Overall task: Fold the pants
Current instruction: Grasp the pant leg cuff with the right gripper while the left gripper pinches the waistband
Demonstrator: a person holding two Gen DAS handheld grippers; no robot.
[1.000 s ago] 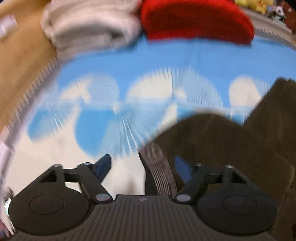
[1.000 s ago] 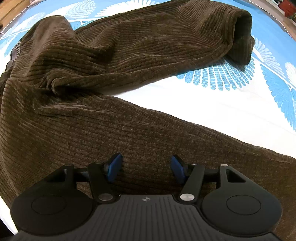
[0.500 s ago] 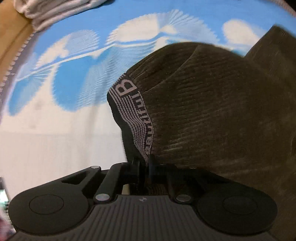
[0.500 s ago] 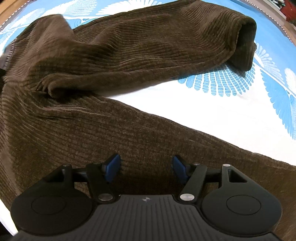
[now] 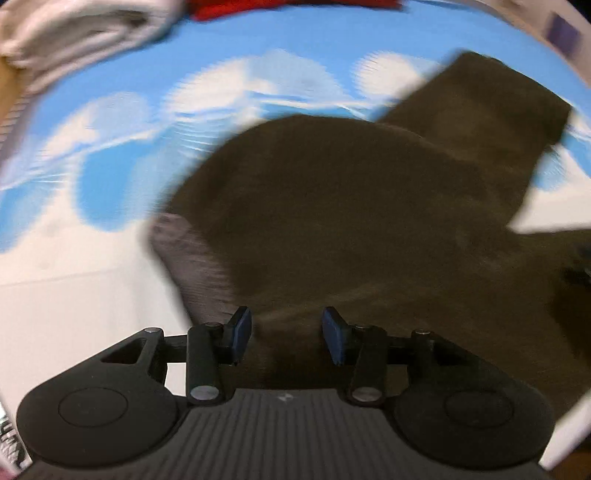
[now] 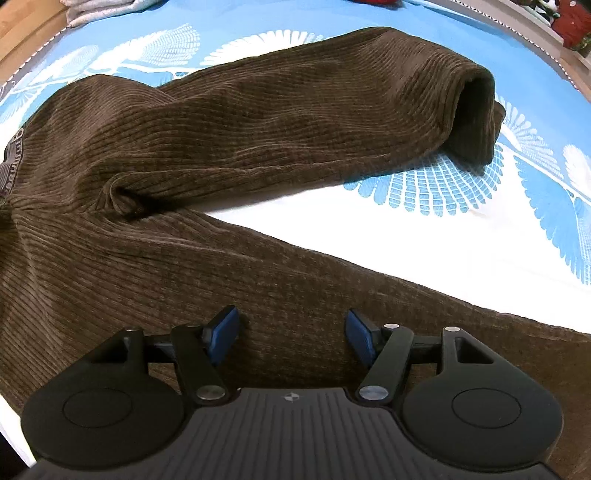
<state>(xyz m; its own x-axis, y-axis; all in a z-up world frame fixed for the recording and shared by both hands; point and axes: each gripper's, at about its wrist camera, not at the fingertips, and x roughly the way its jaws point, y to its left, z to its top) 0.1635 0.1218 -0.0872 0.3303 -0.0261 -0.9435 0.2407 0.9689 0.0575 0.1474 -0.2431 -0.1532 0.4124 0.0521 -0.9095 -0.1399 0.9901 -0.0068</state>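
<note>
Brown corduroy pants (image 6: 229,140) lie spread on a blue and white patterned sheet (image 6: 424,229), their legs forming a V. The far leg's cuff (image 6: 476,114) stands open. The grey lettered waistband (image 6: 11,166) shows at the left edge, and in the blurred left wrist view (image 5: 192,258) too. My left gripper (image 5: 286,336) is open and empty just above the pants (image 5: 332,206) beside the waistband. My right gripper (image 6: 291,336) is open and empty over the near leg.
A folded grey-white garment (image 5: 74,33) and a red item (image 5: 288,7) lie at the sheet's far edge. A wooden surface (image 6: 22,33) borders the sheet at the far left. Bare sheet lies between the legs.
My left gripper was shut on the waistband half a second ago and has opened and let it go. The waistband end has shifted. My right gripper stays open over the near leg.
</note>
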